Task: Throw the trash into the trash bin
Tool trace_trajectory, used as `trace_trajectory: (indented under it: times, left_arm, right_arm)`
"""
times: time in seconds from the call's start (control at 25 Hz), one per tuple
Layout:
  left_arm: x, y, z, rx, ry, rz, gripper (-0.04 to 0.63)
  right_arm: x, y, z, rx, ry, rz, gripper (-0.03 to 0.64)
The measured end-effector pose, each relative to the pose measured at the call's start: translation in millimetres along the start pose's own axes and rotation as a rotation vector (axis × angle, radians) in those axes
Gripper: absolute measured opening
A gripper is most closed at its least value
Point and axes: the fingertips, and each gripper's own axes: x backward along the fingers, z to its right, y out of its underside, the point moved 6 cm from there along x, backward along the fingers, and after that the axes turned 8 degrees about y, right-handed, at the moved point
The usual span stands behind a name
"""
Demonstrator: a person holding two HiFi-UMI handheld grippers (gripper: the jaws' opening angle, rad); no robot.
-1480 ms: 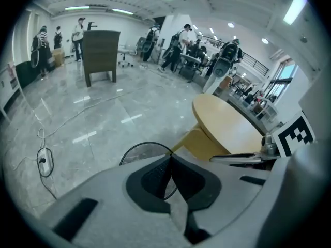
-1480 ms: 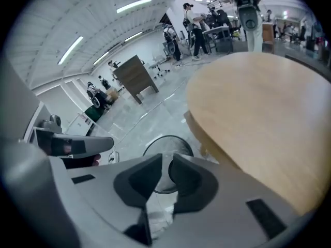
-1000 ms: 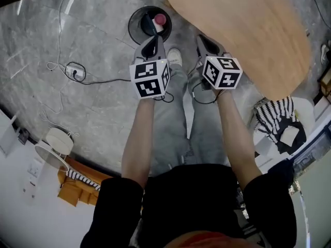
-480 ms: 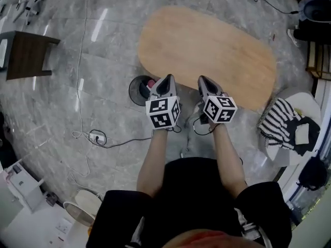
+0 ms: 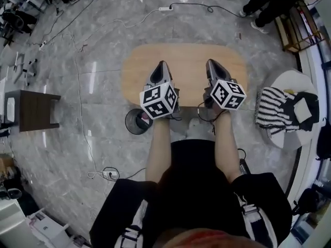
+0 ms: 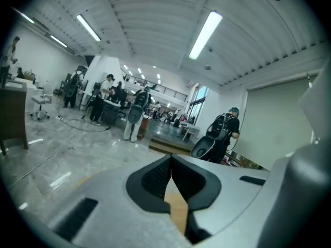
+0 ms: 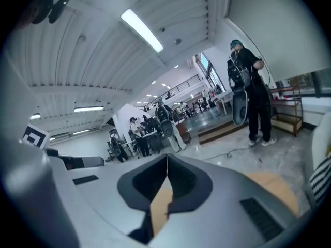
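Note:
In the head view a black round trash bin (image 5: pixel 129 123) stands on the grey floor by the near edge of an oval wooden table (image 5: pixel 186 68), and something pink and white (image 5: pixel 144 119) lies in it. My left gripper (image 5: pixel 162 65) is held over the table, shut, with nothing in it. Beside it, my right gripper (image 5: pixel 211 63) is shut and empty too. In the left gripper view the jaws (image 6: pixel 170 157) meet at the tip, level and facing the room. In the right gripper view the jaws (image 7: pixel 167 156) meet the same way. The left gripper's marker cube hides part of the bin.
A dark stool (image 5: pixel 32 110) stands at the left. A white round seat with striped cloth (image 5: pixel 282 112) is at the right. A power strip (image 5: pixel 110 173) and cables lie on the floor. People with backpacks (image 6: pixel 223 133) stand farther off across the hall.
Both grippers have risen from low beside the bin to above the table. The head view has risen too, so bin and table look smaller and farther away.

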Motion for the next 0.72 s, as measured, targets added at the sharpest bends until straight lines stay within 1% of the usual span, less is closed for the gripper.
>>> trace_trajectory:
  times: [0.08,0.16,0.36,0.44,0.52,0.72]
  left_arm:
    - [-14,-24,37,-0.048,0.055,0.045,0.008]
    - [-20,-48,67,-0.093,0.103,0.093,0.008]
    - [-24,-89,128,-0.140,0.201,0.193,0.008]
    - [-27,-98,145,-0.174,0.228,0.217,0.008]
    - [-31,-101,155,-0.196,0.251,0.224,0.008]
    - [-45,-101,175,-0.219,0.286,0.213,0.008]
  right_arm:
    - [9,-43,9,0.032,-0.009,0.077,0.012]
    - [19,-77,10,0.070,-0.022,0.139,0.012]
    - [47,-140,9,0.166,-0.065,0.250,0.012]
    - [54,-157,9,0.195,-0.073,0.289,0.011]
    - [58,-164,13,0.213,-0.066,0.309,0.011]
    - [59,-176,30,0.232,-0.055,0.319,0.011]
